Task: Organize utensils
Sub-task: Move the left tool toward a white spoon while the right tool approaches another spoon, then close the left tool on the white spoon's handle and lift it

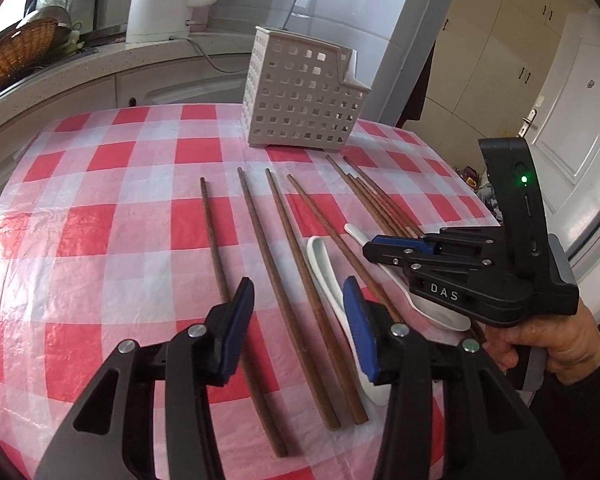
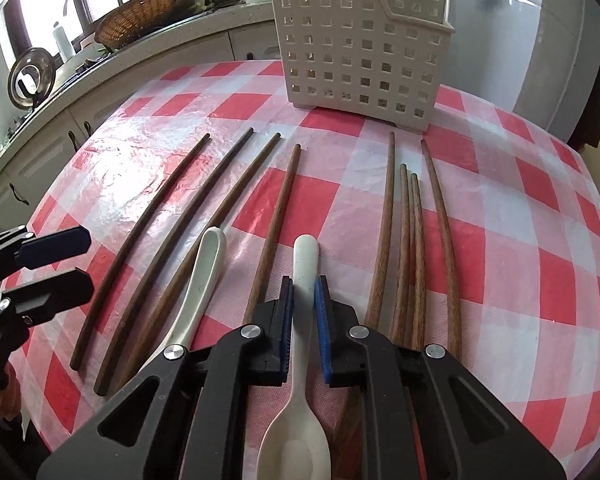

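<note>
Several brown wooden chopsticks lie side by side on the red-checked tablecloth, in front of a white perforated utensil basket that stands upright at the far side. Two white ceramic spoons lie among them. My right gripper is shut on the handle of one white spoon, its bowl under my wrist. The other spoon lies free to its left. My left gripper is open and empty, low over the left chopsticks. The basket and the right gripper show in the left wrist view.
A kitchen counter with a wicker basket and a sink tap curves behind the table. A white kettle stands on it. A white fridge rises behind the basket. The table edge drops off at right.
</note>
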Demonstrator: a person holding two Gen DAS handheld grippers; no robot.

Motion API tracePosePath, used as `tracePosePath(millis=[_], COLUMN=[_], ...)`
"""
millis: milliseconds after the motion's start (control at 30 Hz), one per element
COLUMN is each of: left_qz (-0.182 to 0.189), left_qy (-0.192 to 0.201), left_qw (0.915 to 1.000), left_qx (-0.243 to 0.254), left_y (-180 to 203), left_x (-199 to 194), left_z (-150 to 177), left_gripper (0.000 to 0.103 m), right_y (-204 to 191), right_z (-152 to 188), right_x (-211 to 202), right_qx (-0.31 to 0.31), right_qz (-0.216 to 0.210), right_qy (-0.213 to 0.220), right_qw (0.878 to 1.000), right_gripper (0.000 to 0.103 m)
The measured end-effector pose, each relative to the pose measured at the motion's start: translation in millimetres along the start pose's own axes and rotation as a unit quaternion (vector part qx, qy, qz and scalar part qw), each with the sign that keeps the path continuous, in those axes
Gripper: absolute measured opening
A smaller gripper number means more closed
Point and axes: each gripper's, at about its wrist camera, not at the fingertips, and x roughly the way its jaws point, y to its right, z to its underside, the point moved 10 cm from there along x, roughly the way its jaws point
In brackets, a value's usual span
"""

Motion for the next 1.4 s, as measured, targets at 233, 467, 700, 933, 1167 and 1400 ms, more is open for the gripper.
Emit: tracePosePath(millis=[233,467,700,933,1167,1400], left_qz=[0.021,0.004,-0.026,-0.052,-0.036,-0.032], left_qy=[-0.029,-0.060,-0.050,-0.051,-0.003,0.063], left_qw=[0.9993,0.9982,0.9983,0.9964,0.9988,0.9971], left_qx=[0.008,0.002,0.012,0.043,0.034,0.030], left_y=[21,24,19,21,28,39], left_x=[34,62,78,81,35,-25], left_z=[-7,-6,-13,-14,-14,-12], left_gripper=[0.029,0.024,0.024,0.018,0.017,0.016], right_y=[5,8,14,15,8,-5], right_z=[-9,-12,-9,-5,-2,3], right_x=[-38,-72,-82,-90,-102,-118], right_qx=[0.028,0.040,0.048,0.055,0.054,0.047], right_qz=[-0.023,-0.042,-0.054,-0.059,-0.059,-0.059], right_qy=[0.049,0.082,0.094,0.102,0.111,0.123], right_qw=[0.998,0.995,0.993,0.991,0.991,0.990], right_gripper=[0.013,0.013,0.013,0.013,0.013,0.012])
